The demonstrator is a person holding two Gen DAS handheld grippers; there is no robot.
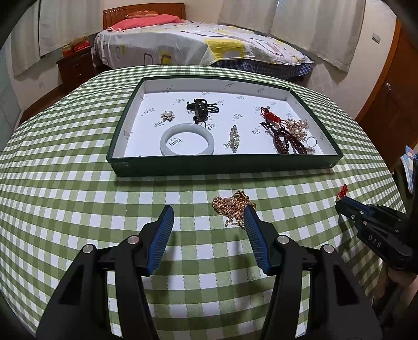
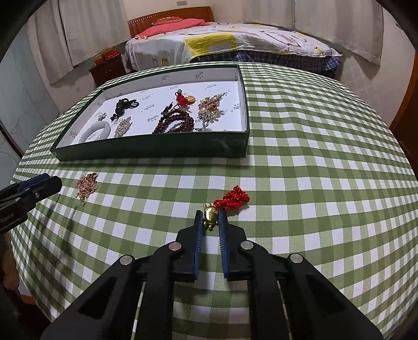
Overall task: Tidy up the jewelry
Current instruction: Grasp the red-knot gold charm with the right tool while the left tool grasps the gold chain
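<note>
Near the green box point(image 2: 156, 149), the gold charm point(image 2: 211, 216) is pinched by the right gripper point(image 2: 211, 217) for lifting in, while the left gripper point(image 1: 209, 217) is held open beside the gold chain point(image 1: 230, 206)

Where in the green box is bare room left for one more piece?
In the green box, the far right corner beyond the red knot charm is bare, and so is the near left corner beside the white bangle. The right side around the dark bead strand is crowded.

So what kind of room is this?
Most likely a bedroom in a home. There is a bed with a pink pillow, a small wooden nightstand beside it, and long curtains over the windows.
</note>
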